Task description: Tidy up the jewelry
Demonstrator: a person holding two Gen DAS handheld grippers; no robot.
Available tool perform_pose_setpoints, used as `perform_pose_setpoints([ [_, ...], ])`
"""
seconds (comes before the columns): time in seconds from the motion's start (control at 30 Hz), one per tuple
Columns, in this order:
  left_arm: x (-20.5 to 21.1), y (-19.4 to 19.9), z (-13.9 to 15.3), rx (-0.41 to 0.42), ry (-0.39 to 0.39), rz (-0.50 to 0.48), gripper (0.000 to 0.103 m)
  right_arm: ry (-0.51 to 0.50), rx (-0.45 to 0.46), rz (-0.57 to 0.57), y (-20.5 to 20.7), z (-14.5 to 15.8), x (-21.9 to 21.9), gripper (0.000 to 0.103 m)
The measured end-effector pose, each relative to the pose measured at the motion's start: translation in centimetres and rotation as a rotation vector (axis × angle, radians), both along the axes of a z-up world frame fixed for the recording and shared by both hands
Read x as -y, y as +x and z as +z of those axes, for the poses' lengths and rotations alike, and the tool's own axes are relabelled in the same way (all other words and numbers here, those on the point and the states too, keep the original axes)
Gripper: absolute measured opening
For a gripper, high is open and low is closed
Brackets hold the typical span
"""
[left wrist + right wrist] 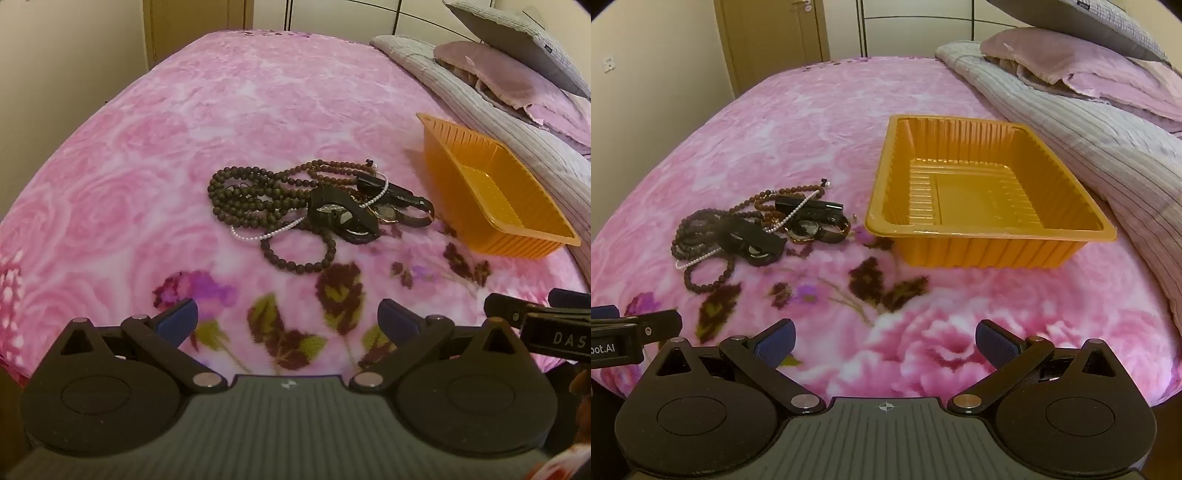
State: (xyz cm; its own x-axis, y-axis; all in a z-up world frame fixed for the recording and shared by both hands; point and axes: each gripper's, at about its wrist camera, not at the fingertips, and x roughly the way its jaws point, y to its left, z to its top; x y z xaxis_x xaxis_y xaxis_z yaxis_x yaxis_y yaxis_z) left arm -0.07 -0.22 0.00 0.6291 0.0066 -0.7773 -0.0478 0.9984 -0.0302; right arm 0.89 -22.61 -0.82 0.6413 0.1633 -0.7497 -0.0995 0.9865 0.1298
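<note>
Left gripper [287, 317] and right gripper [885, 341], blue-padded jaws spread wide and empty, above pink floral blanket [221, 122]; beyond them, a tangled heap of dark bead strands, white pearl string and black-strapped watches [314, 210], just left of an empty orange ribbed plastic tray [990, 236].

Both wrist views are dimly lit by warm, yellowish indoor light with a strong pink-magenta cast. Shadows are soft and shallow; a faint one lies beside the orange tray [991, 240]. No hard glare, only dull sheen on the tray's floor. Fisheye distortion bows the blanket [184, 122] into a dome and darkens the corners. Fine detail is soft throughout; the blanket's flower print near the lens is smeared.
</note>
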Motion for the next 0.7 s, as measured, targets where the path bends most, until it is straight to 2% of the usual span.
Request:
perform_pose_setpoints([
  [0.03, -0.2, -0.1, 0.1, 0.015, -0.031, 0.004, 0.103, 0.000, -0.002, 0.001, 0.0, 0.0, 0.0, 0.103],
  [0.27, 1.0, -0.6, 0.6, 0.018, -0.019, -0.016, 0.103, 0.006, -0.003, 0.009, -0.1, 0.1, 0.0, 0.103],
  [0.7, -0.1, -0.2, 0.3, 0.011, -0.045, -0.021, 0.102, 0.010, 0.005, 0.003, -0.2, 0.3, 0.0, 0.103],
])
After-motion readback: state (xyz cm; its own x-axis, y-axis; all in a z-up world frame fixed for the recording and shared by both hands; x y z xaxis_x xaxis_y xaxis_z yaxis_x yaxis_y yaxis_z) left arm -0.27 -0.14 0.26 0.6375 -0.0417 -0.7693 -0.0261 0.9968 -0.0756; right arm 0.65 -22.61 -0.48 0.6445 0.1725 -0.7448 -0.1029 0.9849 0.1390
